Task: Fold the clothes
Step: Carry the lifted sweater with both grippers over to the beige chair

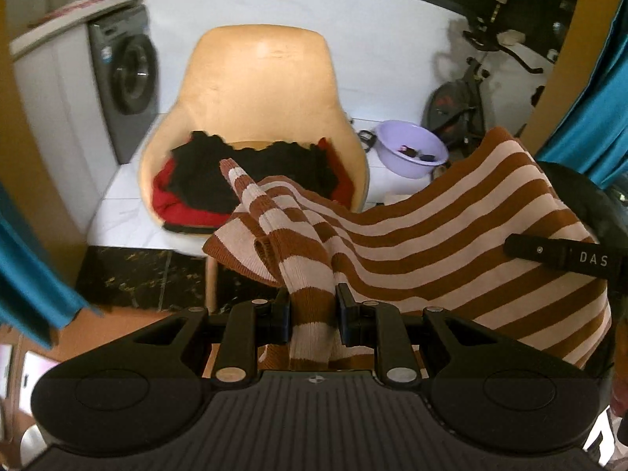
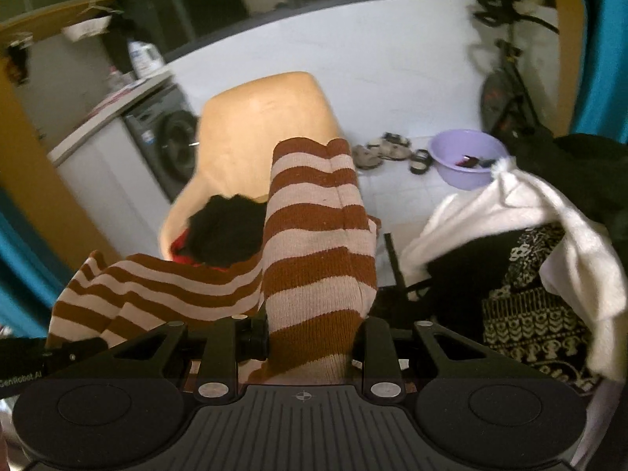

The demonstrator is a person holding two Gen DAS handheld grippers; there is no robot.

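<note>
Plainly, both grippers carried one garment: a knitted sweater (image 1: pixel 451 231) striped in rust brown and pale pink, hanging in the air in front of a tan moulded-shell chair (image 1: pixel 259 90). The left gripper (image 1: pixel 314 310) had its jaws drawn narrow on a bunched fold of the striped knit, which ran down between the black fingers (image 1: pixel 282 314) and out below them. The right gripper (image 2: pixel 310 337) likewise had its jaws pinched on a thick roll of the same sweater, a sleeve-like length of which stood up in front of the chair's back in the right wrist view. Between the two grips the cloth sagged in a broad sheet.

On the chair's seat lay a heap of dark clothing (image 1: pixel 251 172) over something red (image 1: pixel 176 196). Left of the chair stood a grey front-loading washing machine (image 1: pixel 125 78) under a white counter (image 1: pixel 74 11). Right of the chair, on the pale tiled floor (image 1: pixel 117 212), sat a lilac plastic basin (image 1: pixel 412 153), with sandals (image 2: pixel 384 149) between it and the chair. Farther right of the chair, a white cloth (image 2: pixel 522 212) was draped over a black patterned fabric (image 2: pixel 537 306).
</note>
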